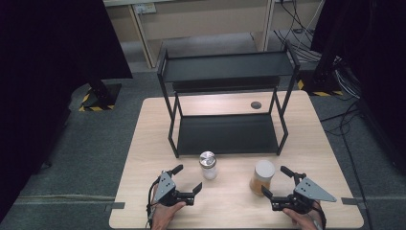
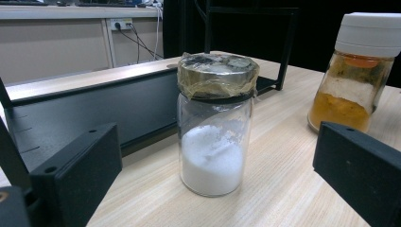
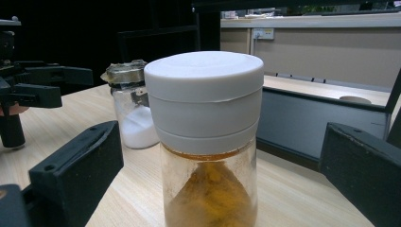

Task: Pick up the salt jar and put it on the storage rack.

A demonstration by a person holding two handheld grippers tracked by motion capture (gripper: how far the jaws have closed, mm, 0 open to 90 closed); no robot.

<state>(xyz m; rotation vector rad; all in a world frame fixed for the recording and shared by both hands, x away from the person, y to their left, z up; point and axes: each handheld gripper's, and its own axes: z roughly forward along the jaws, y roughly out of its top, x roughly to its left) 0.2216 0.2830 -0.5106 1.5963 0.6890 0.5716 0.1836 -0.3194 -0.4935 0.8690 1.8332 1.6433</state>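
Observation:
A glass jar of white powder (image 1: 208, 166) with a taped metal lid stands on the wooden table (image 1: 153, 124), in front of a black two-tier rack (image 1: 228, 135). To its right stands a jar of orange powder (image 1: 262, 177) with a white lid. My left gripper (image 1: 188, 178) is open at the near edge, its jaws pointing at the white-powder jar (image 2: 215, 142), which stands just ahead of them, untouched. My right gripper (image 1: 274, 179) is open too. The orange jar (image 3: 208, 142) stands close between its spread jaws without contact. The white-powder jar (image 3: 130, 111) is behind it.
A small dark round disc (image 1: 256, 105) lies on the table behind the rack's right side. Both rack shelves are bare. Dark curtains hang at left and right, and cables (image 1: 335, 72) lie on the floor at the back right.

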